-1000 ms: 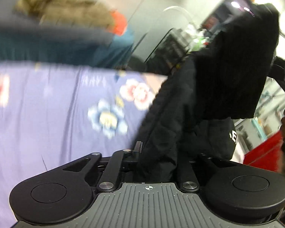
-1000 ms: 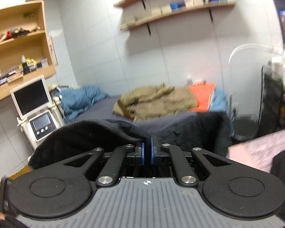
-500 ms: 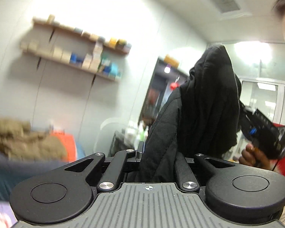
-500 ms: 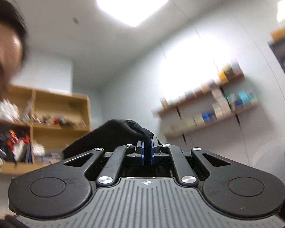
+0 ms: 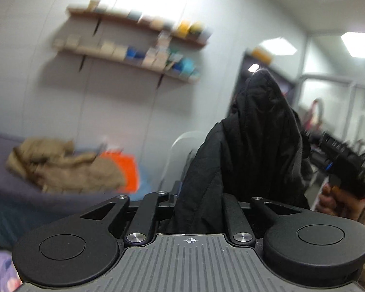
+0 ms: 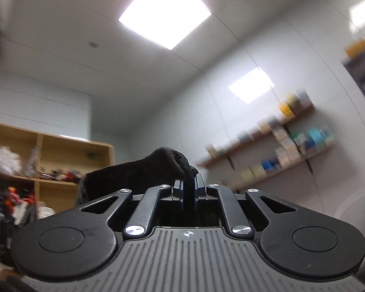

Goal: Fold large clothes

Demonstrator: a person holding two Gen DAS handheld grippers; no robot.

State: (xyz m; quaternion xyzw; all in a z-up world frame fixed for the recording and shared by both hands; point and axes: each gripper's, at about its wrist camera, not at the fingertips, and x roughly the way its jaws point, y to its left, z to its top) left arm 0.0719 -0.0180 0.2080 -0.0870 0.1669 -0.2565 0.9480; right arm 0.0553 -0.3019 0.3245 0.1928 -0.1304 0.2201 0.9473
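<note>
A black padded jacket hangs in the air between both grippers. In the left wrist view, its thick fabric fills the gap of my left gripper; the jaws are opening, with the cloth still wedged between them. The jacket rises to a peak at the right, where a hand holds my right gripper. In the right wrist view, my right gripper tilts up toward the ceiling. A fold of the jacket sits between its blue pads, and these jaws are opening too.
A tan coat and an orange cloth lie on a dark bed at the left. Wall shelves carry small boxes. A wooden shelf unit stands at the left. A corner of floral sheet shows at the bottom left.
Both grippers have risen with the jacket. The views swung from the bed and floral sheet up to the wall and ceiling. The gap between the right pads looks slightly wider.
</note>
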